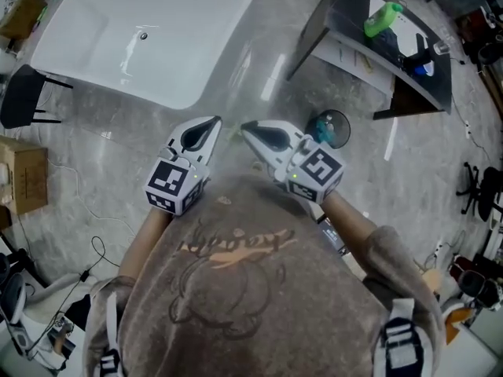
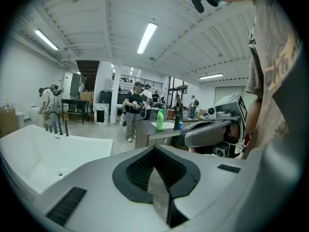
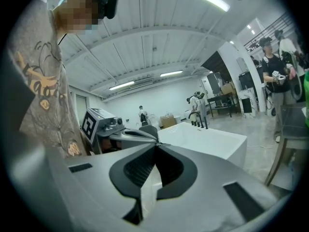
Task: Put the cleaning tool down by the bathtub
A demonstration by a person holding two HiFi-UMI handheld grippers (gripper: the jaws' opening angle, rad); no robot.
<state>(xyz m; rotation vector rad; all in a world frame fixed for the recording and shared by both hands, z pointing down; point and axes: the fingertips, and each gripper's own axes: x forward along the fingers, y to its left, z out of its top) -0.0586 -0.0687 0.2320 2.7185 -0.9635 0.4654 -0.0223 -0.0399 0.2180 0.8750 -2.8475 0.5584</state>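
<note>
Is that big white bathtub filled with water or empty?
Empty, as far as shows: the bathtub has a bare white floor, its drain is plainly visible in the head view, and there is no waterline.

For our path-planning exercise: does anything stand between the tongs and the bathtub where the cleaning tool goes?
Nothing visible does. Only bare floor lies between the left gripper, the right gripper and the bathtub. Both tongs are shut and empty; a round dark object sits off to the right.

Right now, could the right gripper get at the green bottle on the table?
Likely yes, after stepping closer: open floor separates the right gripper from the table; the green bottle is unobstructed.
</note>
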